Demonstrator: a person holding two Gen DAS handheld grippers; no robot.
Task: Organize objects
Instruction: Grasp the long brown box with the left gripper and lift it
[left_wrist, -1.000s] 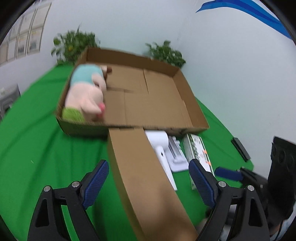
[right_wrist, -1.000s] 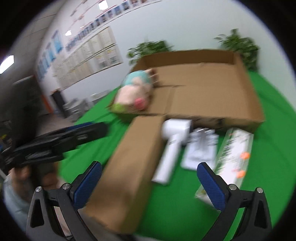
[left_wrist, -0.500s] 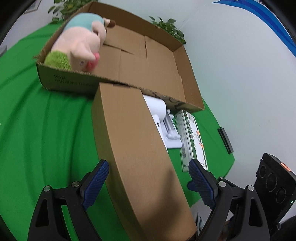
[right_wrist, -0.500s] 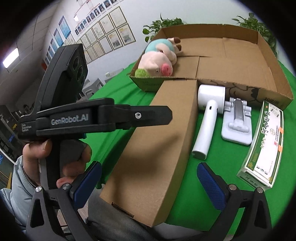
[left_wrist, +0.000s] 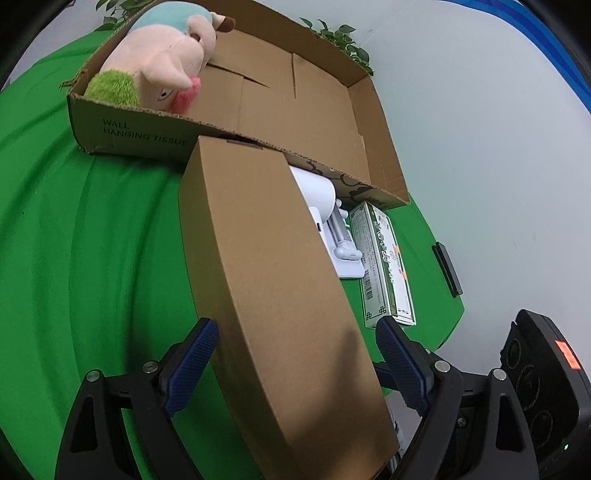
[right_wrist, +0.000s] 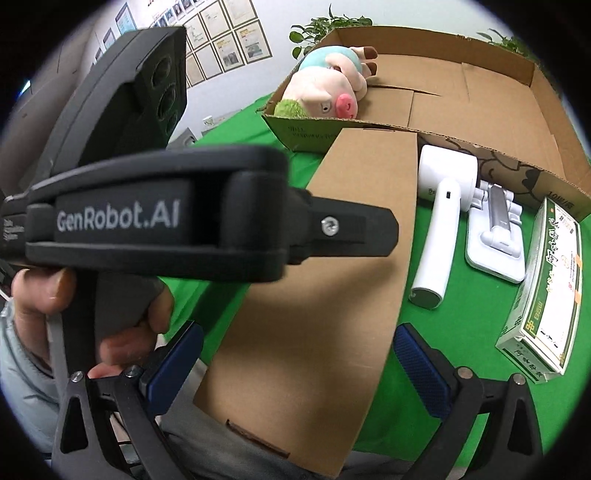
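Note:
A long brown cardboard box (left_wrist: 266, 273) lies on the green cloth, running from the near edge to the big open carton (left_wrist: 295, 92). My left gripper (left_wrist: 295, 354) is open and straddles its near end; the left pad sits close to the box side and a gap shows on the right. My right gripper (right_wrist: 299, 365) is open too, astride the same box (right_wrist: 332, 266) with gaps on both sides. A plush pig (right_wrist: 325, 88) lies in the carton's left corner. A hand holds the left gripper's body (right_wrist: 184, 229) across the right wrist view.
Right of the long box lie a white handheld device (right_wrist: 439, 236), a white stand (right_wrist: 495, 240) and a green-and-white packet (right_wrist: 546, 280). A small black object (left_wrist: 447, 269) sits near the cloth's right edge. Potted plants (left_wrist: 340, 33) and a wall stand behind the carton.
Both grippers have sunk and tipped toward the long box, which now fills the gap between each pair of fingers. The left gripper's body has come across the right wrist view.

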